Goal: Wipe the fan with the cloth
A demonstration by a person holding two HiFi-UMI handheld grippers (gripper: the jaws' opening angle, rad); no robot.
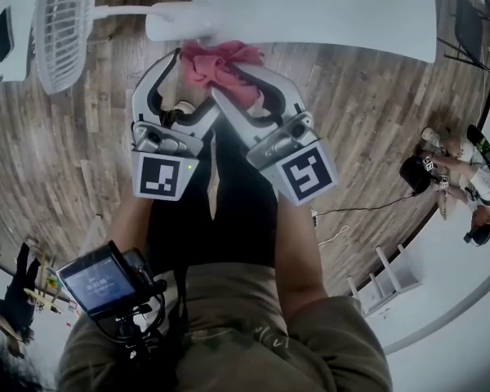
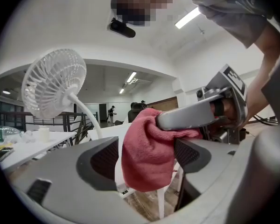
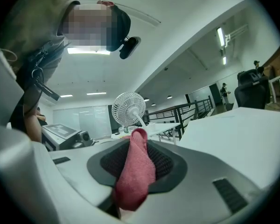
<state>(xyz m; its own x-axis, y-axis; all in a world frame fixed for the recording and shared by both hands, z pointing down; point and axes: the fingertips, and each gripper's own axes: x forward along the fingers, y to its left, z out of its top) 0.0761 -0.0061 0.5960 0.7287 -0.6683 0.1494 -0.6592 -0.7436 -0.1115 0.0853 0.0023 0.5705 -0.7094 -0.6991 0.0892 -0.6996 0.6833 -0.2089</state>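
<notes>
Ahead of both jaws, a white surface (image 1: pixel 327 15), with the white fan (image 1: pixel 61 23) standing on it, off to their left and well apart. Left gripper (image 2: pixel 147 160) jaws released, spread wide either side of the hanging pink cloth (image 1: pixel 219 62). Right gripper (image 3: pixel 135 160) jaws clenched on that cloth, reaching in from the right across the left pair.

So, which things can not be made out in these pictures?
- Head view: the top edge cuts off the fan.
- Left gripper view: a finger of the left gripper hides the fan's foot.
- Right gripper view: the cloth covers where the fingers of the right gripper meet.
</notes>
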